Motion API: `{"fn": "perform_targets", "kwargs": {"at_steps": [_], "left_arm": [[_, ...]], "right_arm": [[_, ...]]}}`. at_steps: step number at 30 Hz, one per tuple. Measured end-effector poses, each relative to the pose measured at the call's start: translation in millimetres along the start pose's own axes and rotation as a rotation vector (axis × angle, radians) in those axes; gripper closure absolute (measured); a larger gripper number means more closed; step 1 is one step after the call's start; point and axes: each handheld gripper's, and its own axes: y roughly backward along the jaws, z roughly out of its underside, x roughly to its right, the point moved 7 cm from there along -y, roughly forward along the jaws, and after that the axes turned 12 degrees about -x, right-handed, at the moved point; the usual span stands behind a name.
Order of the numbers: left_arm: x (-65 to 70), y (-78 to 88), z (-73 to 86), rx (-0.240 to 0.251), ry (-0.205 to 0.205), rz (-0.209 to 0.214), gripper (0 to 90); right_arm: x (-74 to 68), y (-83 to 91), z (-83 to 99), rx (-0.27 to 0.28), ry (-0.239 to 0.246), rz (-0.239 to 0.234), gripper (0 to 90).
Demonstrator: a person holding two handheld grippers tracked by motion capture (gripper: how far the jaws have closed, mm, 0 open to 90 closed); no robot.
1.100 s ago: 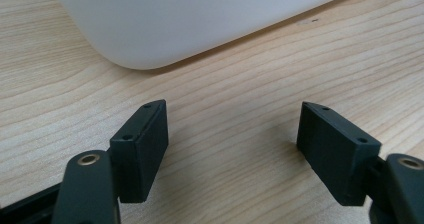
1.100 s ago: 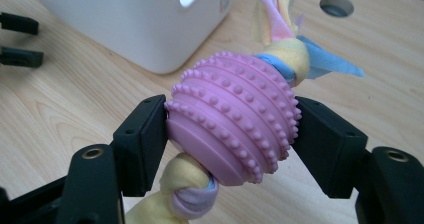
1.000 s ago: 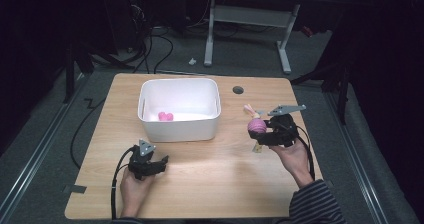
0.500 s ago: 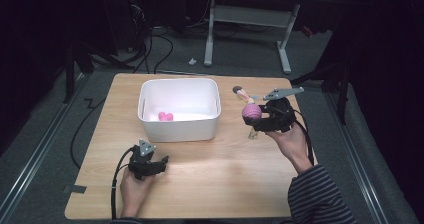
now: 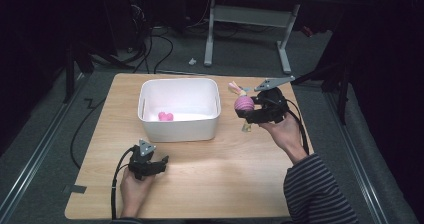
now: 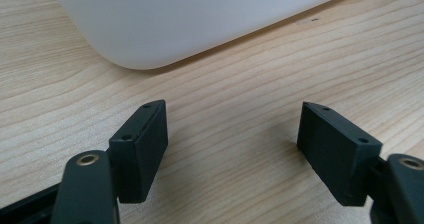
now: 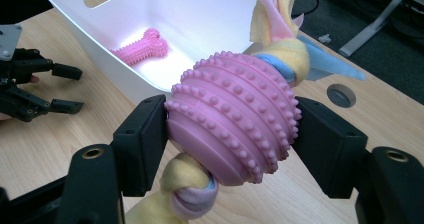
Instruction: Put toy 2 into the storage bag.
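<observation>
My right gripper (image 5: pixel 248 110) (image 7: pixel 231 139) is shut on a pink studded ball toy (image 5: pixel 243 103) (image 7: pixel 234 134) with a yellow, pink and blue cloth rope through it. It hangs above the table, just right of the white bin (image 5: pixel 215 95) (image 7: pixel 210 14). A pink bone toy (image 5: pixel 165 116) (image 7: pixel 141 49) lies inside the bin. My left gripper (image 5: pixel 156 166) (image 6: pixel 232 144) rests open on the wood near the front, nothing between its jaws, pointing at the bin wall (image 6: pixel 200 19). It also appears in the right gripper view, the left gripper (image 7: pixel 67 89).
A round cable hole (image 7: pixel 341 94) sits in the wooden table (image 5: pixel 215 184) behind the right gripper. Desk legs (image 5: pixel 285 39) and cables (image 5: pixel 160 49) lie on the floor beyond the table's far edge.
My right gripper has carried the ball toy up and leftward, closer to the bin's right wall. The left gripper has stayed where it was.
</observation>
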Motion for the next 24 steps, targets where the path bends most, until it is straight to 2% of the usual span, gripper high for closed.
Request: {"fn": "perform_targets", "kwargs": {"at_steps": [17, 24], "left_arm": [[0.1, 0.0, 0.0, 0.000, 0.000, 0.000, 28.5], [0.1, 0.0, 0.0, 0.000, 0.000, 0.001, 28.5]], "right_arm": [[-10.9, -13.1, -35.9, -0.019, 0.071, -0.021, 32.5], [-16.2, -23.1, -50.0, -0.031, 0.086, -0.027, 32.5]]}}
